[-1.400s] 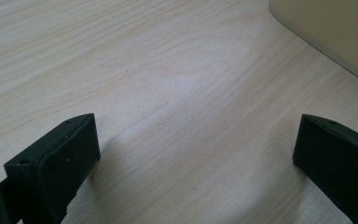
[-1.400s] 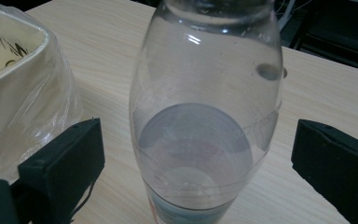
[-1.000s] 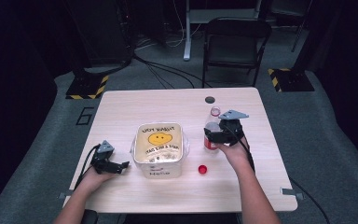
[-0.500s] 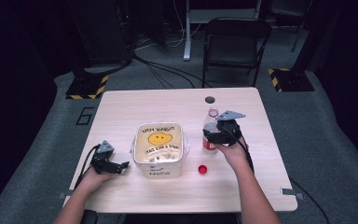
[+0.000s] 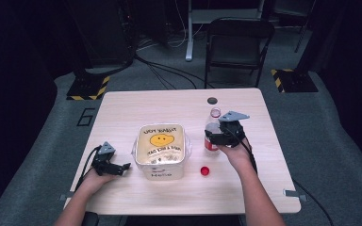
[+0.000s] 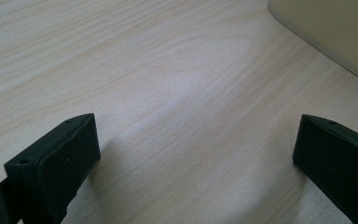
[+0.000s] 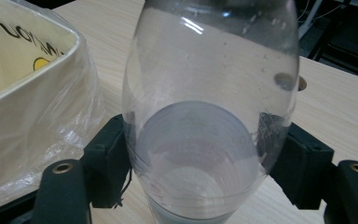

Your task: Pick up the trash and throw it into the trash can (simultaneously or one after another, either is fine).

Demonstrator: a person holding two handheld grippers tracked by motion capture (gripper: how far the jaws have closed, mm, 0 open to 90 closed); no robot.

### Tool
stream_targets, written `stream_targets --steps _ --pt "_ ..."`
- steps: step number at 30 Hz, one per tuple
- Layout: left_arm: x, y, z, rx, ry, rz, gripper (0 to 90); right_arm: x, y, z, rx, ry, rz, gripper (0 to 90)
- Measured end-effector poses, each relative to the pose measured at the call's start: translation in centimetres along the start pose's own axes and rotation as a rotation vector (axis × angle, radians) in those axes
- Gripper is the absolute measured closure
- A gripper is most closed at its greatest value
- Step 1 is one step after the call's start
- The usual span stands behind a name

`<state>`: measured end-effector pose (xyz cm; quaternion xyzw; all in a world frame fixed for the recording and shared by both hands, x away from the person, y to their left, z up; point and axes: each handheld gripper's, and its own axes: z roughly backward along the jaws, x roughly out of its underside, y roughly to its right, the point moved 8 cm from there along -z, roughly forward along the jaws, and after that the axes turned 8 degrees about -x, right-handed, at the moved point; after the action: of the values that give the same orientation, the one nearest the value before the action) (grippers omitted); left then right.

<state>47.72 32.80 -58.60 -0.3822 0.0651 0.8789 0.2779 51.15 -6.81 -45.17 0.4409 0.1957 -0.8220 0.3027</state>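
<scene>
A clear plastic bottle (image 5: pixel 211 127) with a red label stands upright and uncapped on the table, right of a white bin. My right gripper (image 5: pixel 215 137) is shut on the bottle (image 7: pixel 209 116), its jaws pressing both sides of the body. The bottle's red cap (image 5: pixel 205 170) lies on the table in front of it. My left gripper (image 5: pixel 120 167) rests on the table left of the bin, open, with bare wood between its fingers (image 6: pixel 56 163).
A white bin (image 5: pixel 161 149) lined with a clear plastic bag and printed with a yellow smiley sits mid-table; its edge (image 6: pixel 326 37) shows close to the left gripper. A round cable hole (image 5: pixel 212 100) lies at the table's far side. A black chair (image 5: pixel 238 42) stands behind.
The right gripper has shifted slightly with the bottle still held upright. The left gripper has not moved.
</scene>
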Motion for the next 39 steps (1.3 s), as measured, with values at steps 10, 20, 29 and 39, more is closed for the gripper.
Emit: stream_targets --steps 10,20,29,39 --pt "0.0 0.0 0.0 -0.004 0.008 0.002 0.2 -1.5 -0.5 1.2 -0.023 0.027 -0.006 28.2" --pt "0.0 0.0 -0.1 -0.004 0.013 0.003 0.2 -3.8 -1.6 2.7 -0.049 0.036 0.030 28.3" --pt "0.0 0.0 -0.1 -0.004 0.011 0.003 0.3 -5.4 -2.3 3.7 -0.064 0.035 0.062 28.3" --pt "0.0 0.0 -0.1 -0.004 0.014 0.004 0.3 -7.2 -3.0 4.5 -0.082 0.036 0.087 28.3"
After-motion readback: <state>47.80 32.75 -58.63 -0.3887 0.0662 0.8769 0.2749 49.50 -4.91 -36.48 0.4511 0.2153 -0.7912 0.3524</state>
